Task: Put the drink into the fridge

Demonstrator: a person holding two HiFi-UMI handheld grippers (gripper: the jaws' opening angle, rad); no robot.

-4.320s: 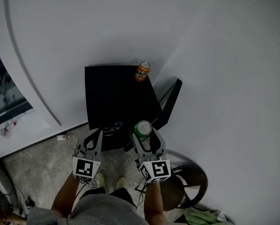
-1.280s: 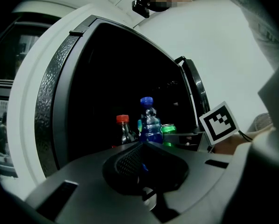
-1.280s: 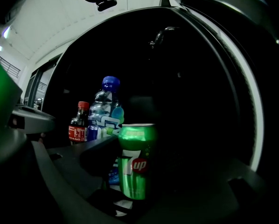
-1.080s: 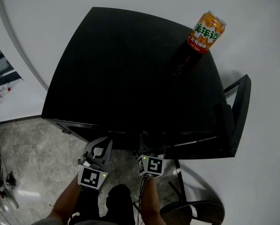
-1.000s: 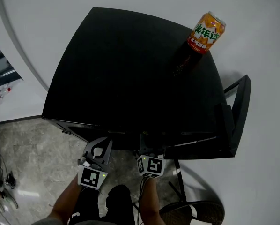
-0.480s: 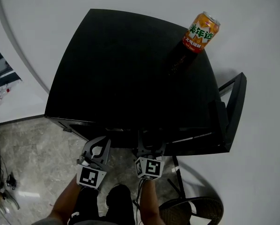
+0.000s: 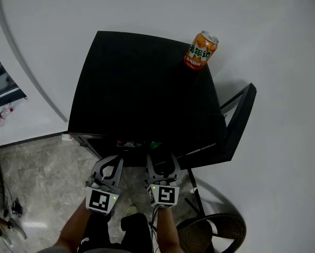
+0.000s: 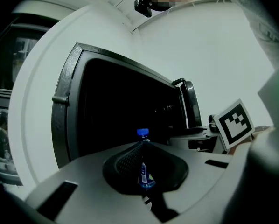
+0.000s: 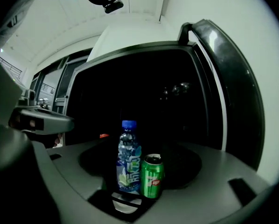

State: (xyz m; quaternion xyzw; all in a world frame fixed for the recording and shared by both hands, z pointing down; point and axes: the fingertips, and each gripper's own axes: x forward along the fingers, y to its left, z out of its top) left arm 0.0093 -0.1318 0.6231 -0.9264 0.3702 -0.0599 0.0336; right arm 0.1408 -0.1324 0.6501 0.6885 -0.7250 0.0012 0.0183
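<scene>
Green can (image 9: 152,175) beside bottle (image 9: 129,161) in fridge (image 7: 141,88), clearest in right gripper view, right gripper (image 7: 161,159) jaws apart, left gripper's (image 7: 111,162) together

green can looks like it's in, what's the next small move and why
Probably lift the right gripper toward the orange can on top of the fridge: the green can already stands inside beside the blue-capped bottle, the jaws are apart and empty, and the door is open.

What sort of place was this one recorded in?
Likely a plain office or lab corner: a small black fridge, door open, stands against a bare white wall on a marbled floor, an orange can on top.
</scene>
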